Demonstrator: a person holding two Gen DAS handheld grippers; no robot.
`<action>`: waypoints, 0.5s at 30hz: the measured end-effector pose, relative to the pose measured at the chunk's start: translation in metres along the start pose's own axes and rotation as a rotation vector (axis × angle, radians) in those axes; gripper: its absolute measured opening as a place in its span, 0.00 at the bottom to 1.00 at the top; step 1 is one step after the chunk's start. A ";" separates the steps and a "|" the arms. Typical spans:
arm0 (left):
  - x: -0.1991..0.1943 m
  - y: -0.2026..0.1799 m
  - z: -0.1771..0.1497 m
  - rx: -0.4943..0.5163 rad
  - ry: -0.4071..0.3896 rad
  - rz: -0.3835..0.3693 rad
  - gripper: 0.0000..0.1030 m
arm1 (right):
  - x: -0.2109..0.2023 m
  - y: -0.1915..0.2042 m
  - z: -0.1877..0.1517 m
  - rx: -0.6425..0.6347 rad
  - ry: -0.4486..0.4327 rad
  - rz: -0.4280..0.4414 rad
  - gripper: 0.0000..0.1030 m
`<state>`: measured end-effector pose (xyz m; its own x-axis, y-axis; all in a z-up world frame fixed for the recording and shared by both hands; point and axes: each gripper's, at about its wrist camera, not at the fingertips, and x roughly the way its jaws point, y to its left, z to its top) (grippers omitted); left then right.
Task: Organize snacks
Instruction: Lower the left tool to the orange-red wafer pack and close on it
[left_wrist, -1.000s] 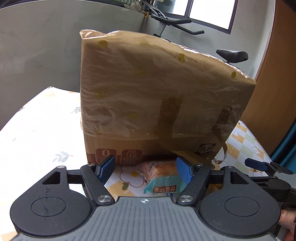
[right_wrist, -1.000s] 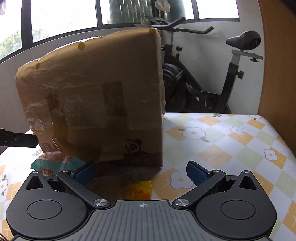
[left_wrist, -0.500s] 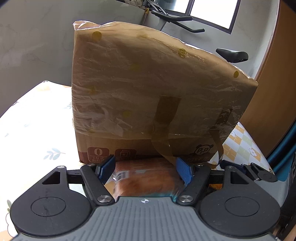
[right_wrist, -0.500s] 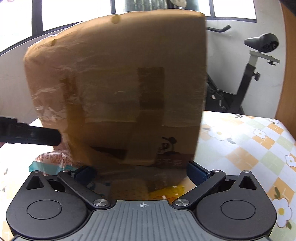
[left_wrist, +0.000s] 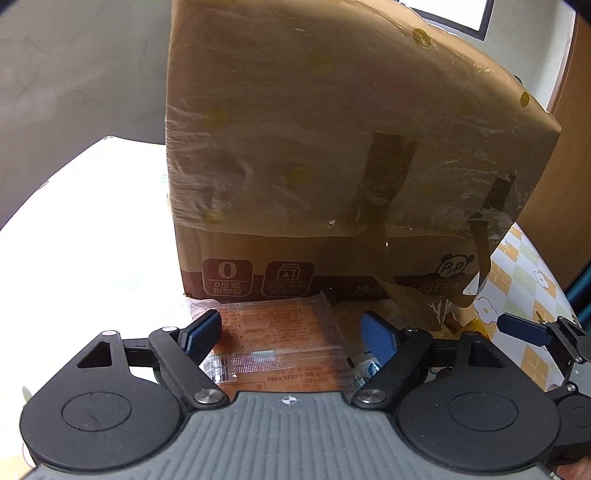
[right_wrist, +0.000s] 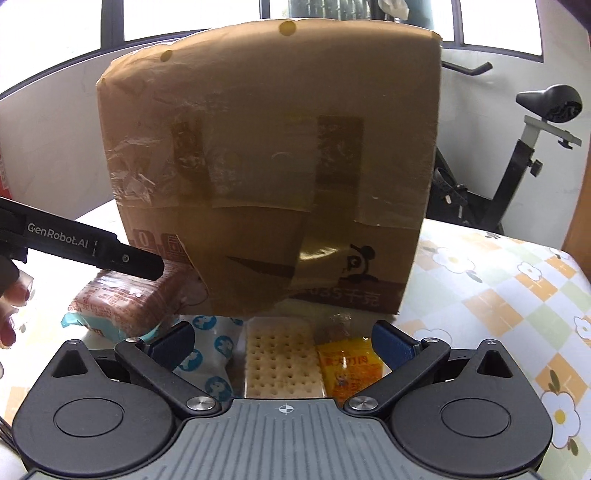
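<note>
In the left wrist view, the left hand-held gripper (left_wrist: 290, 334) is opening, its pads clear of the orange-brown snack packet (left_wrist: 284, 350) lying between them at lower centre, against the cardboard box (left_wrist: 332, 147). The right hand-held gripper (right_wrist: 282, 339) gapes wide over a cracker pack (right_wrist: 282, 363) and yellow packet (right_wrist: 349, 365) on the surface (right_wrist: 480, 295), gripping nothing.

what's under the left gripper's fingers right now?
A brown snack packet lies flat between the opening jaws of the left gripper, against the foot of the cardboard box. A blue-and-white wrapper peeks out beside it; the gripper body covers the packet's near end.
</note>
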<state>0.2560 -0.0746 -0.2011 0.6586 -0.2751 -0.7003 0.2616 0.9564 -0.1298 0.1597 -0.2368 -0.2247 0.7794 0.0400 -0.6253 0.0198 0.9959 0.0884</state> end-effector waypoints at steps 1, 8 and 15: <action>0.002 -0.003 0.001 0.014 0.002 0.009 0.84 | -0.001 -0.002 -0.001 0.012 -0.003 -0.004 0.98; 0.007 -0.010 -0.006 0.079 -0.007 0.166 0.84 | -0.012 -0.016 -0.007 0.038 -0.046 -0.018 0.98; 0.013 -0.001 -0.008 0.045 0.003 0.156 0.92 | -0.016 -0.022 -0.010 0.086 -0.071 -0.033 0.95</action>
<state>0.2585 -0.0788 -0.2154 0.6918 -0.1228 -0.7116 0.1876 0.9822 0.0128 0.1404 -0.2583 -0.2239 0.8199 -0.0015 -0.5725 0.0974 0.9858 0.1370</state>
